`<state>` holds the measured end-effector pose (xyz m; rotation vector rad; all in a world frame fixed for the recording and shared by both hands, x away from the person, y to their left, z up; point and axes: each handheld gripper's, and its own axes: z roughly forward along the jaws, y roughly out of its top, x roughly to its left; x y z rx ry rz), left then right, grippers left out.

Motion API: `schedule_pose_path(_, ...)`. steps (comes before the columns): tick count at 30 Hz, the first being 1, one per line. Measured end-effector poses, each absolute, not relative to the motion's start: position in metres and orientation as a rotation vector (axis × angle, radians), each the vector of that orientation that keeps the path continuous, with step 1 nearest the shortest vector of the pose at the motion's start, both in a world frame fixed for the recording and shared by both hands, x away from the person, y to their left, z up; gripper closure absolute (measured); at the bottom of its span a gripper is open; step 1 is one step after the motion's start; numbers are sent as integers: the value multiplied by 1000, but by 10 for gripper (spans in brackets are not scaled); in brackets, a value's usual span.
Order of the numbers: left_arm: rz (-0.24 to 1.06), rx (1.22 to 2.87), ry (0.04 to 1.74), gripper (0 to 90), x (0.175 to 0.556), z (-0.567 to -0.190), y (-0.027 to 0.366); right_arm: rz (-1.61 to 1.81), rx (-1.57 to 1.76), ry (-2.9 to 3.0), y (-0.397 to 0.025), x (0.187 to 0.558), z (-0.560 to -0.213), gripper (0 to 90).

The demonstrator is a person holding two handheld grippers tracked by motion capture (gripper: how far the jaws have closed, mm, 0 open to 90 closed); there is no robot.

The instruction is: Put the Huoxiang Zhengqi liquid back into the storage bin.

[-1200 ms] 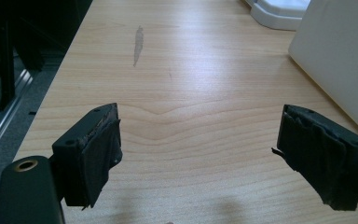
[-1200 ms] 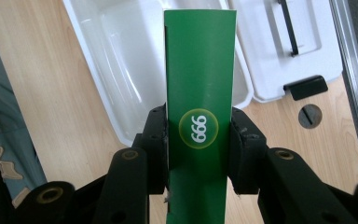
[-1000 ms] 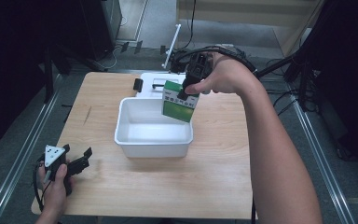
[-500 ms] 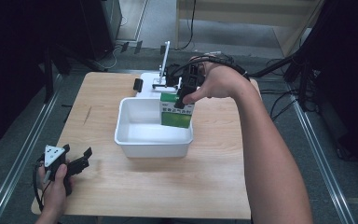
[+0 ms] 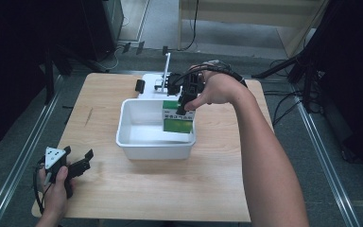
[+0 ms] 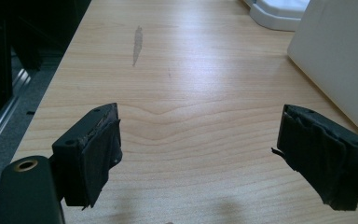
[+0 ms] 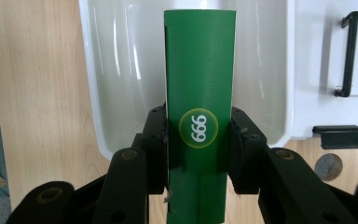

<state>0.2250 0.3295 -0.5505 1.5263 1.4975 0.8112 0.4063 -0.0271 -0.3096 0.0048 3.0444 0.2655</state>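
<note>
Right now your right gripper (image 5: 183,105) clamps the green box (image 5: 178,119) upright at frame centre so it drops into the white bin (image 5: 127,130). Left gripper (image 5: 78,166) rests lower left, jaws apart, out of the way.

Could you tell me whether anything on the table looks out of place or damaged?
Nothing serious. A grey streak mars the wooden table left of the white tub, and a coin lies loose beside the lid.

The table (image 5: 137,189) is pale wood-grain board with a smooth matt finish. The bin (image 5: 137,142) is glossy white plastic. The green box (image 7: 200,93) looks like smooth printed card (slight sheen). Jaw pads (image 6: 100,149) are rough, frayed black material.
</note>
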Motion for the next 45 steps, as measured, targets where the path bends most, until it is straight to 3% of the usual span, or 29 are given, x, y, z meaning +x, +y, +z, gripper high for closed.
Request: schedule_pose_path(45, 812, 1522, 1494, 140, 225, -551, 330, 199, -33, 3098, -22, 422, -377, 646)
